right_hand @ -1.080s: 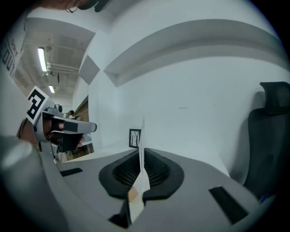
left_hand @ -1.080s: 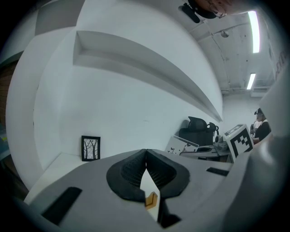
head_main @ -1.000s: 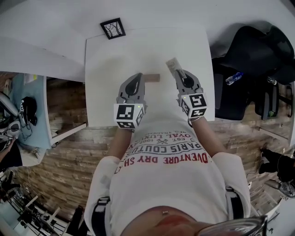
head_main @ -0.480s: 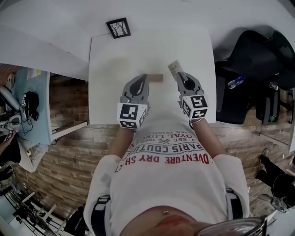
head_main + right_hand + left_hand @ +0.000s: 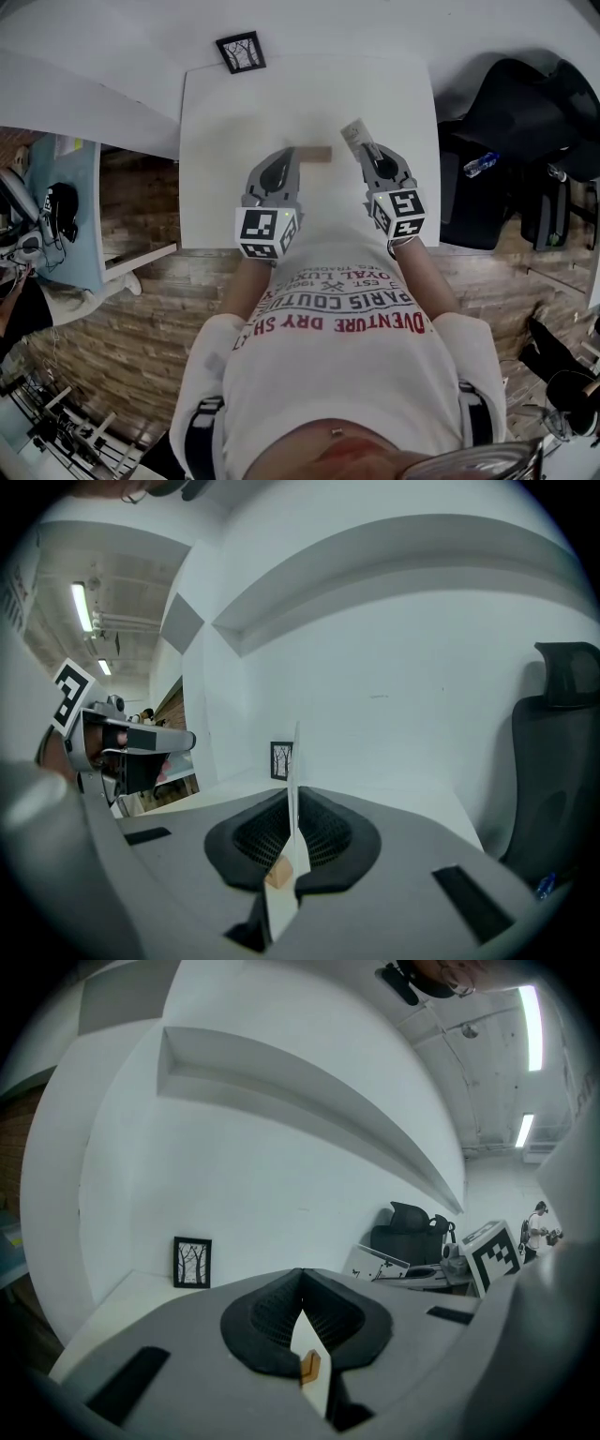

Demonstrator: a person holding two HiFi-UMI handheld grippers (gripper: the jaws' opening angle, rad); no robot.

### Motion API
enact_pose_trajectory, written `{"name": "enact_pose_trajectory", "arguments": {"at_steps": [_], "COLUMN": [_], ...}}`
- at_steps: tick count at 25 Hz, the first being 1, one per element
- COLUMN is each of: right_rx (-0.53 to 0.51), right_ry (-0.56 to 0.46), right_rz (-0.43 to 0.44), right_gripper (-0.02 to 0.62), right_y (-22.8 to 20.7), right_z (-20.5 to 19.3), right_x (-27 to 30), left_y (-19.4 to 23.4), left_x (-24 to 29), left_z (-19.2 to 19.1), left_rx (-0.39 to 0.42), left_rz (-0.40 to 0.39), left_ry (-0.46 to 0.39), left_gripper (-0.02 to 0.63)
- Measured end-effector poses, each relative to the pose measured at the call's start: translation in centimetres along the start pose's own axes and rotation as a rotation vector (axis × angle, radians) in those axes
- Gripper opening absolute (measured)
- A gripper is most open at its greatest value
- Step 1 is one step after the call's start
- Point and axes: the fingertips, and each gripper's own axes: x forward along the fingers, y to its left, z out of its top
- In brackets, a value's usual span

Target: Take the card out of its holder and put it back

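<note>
Your right hand-held gripper pinches the card; the holder lies leftward, beside your closed left hand-held gripper.

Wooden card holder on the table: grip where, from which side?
Probably its left end, jaws across the short width, coming in from the left along its length. The card holder lies flat, long axis left to right; the left gripper is at that end, and the right gripper holds the card near the other.
</note>
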Motion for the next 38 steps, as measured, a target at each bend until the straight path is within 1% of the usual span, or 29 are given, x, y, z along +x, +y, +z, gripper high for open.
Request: {"name": "enact_pose_trajectory", "arguments": {"at_steps": [4, 6, 11, 18, 22, 26, 28, 31, 34, 38], "right_rx": [-0.005, -0.020, -0.147, -0.228, -0.290, -0.347, -0.360, -0.354, -0.347, -0.343], "right_ry": [0.007, 0.026, 0.083, 0.090, 0.118, 0.158, 0.173, 0.191, 0.204, 0.219], "right_rz": [0.022, 0.070, 0.255, 0.501, 0.650, 0.795, 0.836, 0.874, 0.901, 0.923], "right_gripper": [0.035, 0.035, 0.035, 0.035, 0.035, 0.035, 0.035, 0.035, 0.035, 0.035], "right_y": [-0.3, -0.1, 2.1, 5.3, 7.0, 8.1, 7.7, 7.0, 6.8, 7.1], "right_z": [0.1, 0.1, 0.2, 0.0, -0.5, -0.7, -1.0, -1.5, -2.0, -2.5], "right_x": [0.5, 1.0, 3.0, 5.6, 6.3, 6.8, 7.3, 8.2, 8.8, 9.1], "left_y": [-0.1, -0.1, 0.9, 2.9, 3.8, 4.1, 4.1, 4.1, 4.5, 5.1], "left_x": [-0.2, -0.3, -0.7, -0.9, -0.8, -0.8, -0.7, -0.6, -0.7, -0.9], "left_z": [-0.4, -0.5, -1.4, -3.7, -4.8, -4.9, -5.0, -5.4, -6.0, -6.7], "left_rx": [0.001, 0.007, -0.006, -0.044, -0.064, -0.066, -0.068, -0.077, -0.085, -0.107], "left_rz": [-0.015, -0.019, -0.004, 0.029, 0.045, 0.052, 0.056, 0.062, 0.070, 0.100], "left_ry": [0.013, 0.017, 0.044, 0.097, 0.116, 0.125, 0.129, 0.136, 0.148, 0.166], "left_gripper": [0.025, 0.025, 0.025, 0.025, 0.025, 0.025, 0.025, 0.025, 0.025, 0.025]}}
